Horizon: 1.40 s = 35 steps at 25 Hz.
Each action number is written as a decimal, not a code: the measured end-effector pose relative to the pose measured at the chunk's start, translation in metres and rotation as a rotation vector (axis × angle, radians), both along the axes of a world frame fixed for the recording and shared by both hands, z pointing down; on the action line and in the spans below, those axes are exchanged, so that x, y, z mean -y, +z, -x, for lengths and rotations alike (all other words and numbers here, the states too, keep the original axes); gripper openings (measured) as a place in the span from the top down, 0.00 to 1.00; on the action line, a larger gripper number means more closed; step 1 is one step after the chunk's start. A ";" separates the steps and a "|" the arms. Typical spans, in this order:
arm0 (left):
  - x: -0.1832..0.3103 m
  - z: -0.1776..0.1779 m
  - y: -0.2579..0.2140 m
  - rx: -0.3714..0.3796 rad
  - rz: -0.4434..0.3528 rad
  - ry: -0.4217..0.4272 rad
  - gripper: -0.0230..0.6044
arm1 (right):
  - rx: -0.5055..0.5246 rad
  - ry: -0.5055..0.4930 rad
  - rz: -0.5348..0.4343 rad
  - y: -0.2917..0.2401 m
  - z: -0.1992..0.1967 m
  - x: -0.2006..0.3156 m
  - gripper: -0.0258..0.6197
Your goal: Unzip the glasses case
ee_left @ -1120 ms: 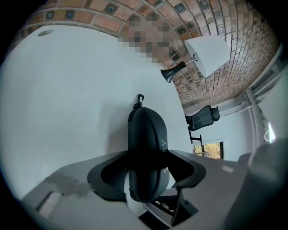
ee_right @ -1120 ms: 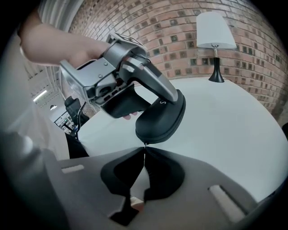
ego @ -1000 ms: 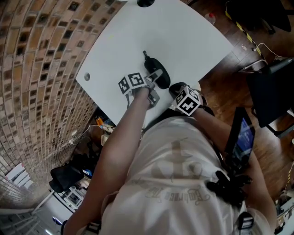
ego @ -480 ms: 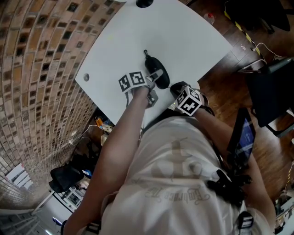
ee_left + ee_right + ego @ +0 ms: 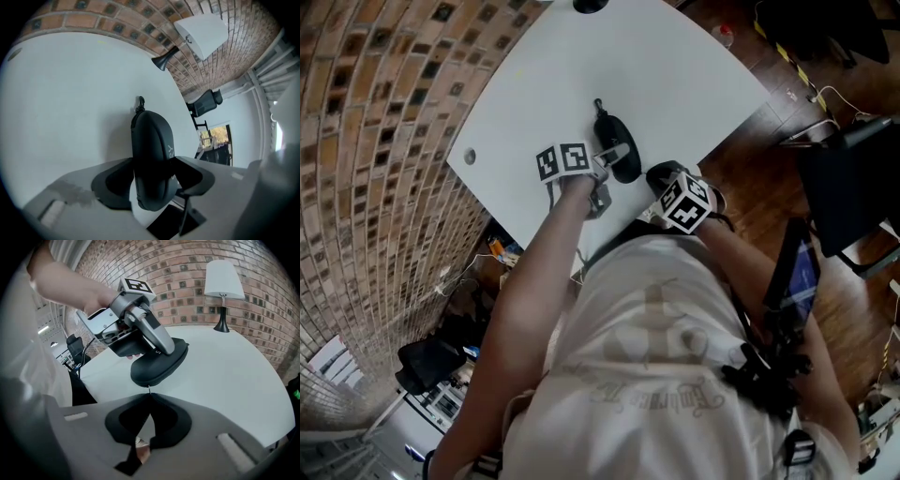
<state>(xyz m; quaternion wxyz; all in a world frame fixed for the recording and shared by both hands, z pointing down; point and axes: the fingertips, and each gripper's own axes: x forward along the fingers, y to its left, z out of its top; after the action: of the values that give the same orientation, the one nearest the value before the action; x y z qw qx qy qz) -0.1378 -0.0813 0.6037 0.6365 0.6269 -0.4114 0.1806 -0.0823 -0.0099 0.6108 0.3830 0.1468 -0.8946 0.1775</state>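
Observation:
A black glasses case (image 5: 151, 154) lies on the white table (image 5: 675, 66), with a small loop (image 5: 140, 101) at its far end. My left gripper (image 5: 152, 183) is shut on the case, one pad pressing on each side. In the head view the case (image 5: 617, 141) shows just beyond the left gripper (image 5: 614, 157). My right gripper (image 5: 149, 395) sits at the near end of the case (image 5: 159, 364), its tips together on the thin zipper pull (image 5: 149, 389). In the head view the right gripper (image 5: 661, 180) is at the table's near edge.
A lamp with a white shade (image 5: 224, 280) stands at the far side of the table, its base (image 5: 591, 6) at the top of the head view. A brick wall (image 5: 187, 273) runs behind. A small round cap (image 5: 470, 157) sits in the table top near its left edge.
The left gripper has rolled a little with the case in its jaws. The right gripper has hardly moved.

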 end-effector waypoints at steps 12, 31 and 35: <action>-0.034 -0.008 0.003 -0.021 0.074 0.268 0.50 | 0.019 -0.102 0.035 -0.003 0.000 -0.023 0.95; -0.056 -0.007 0.006 0.067 0.029 0.420 0.46 | 0.077 -0.201 0.100 -0.006 0.013 -0.045 0.95; -0.052 -0.004 0.003 0.112 0.016 0.446 0.43 | 0.094 -0.196 0.104 -0.009 0.016 -0.046 0.95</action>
<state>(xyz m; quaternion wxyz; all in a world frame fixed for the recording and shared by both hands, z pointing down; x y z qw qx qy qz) -0.1342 -0.0297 0.6071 0.5619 0.6863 -0.2959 0.3547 -0.0978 0.0360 0.6023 0.3632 0.0299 -0.9112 0.1921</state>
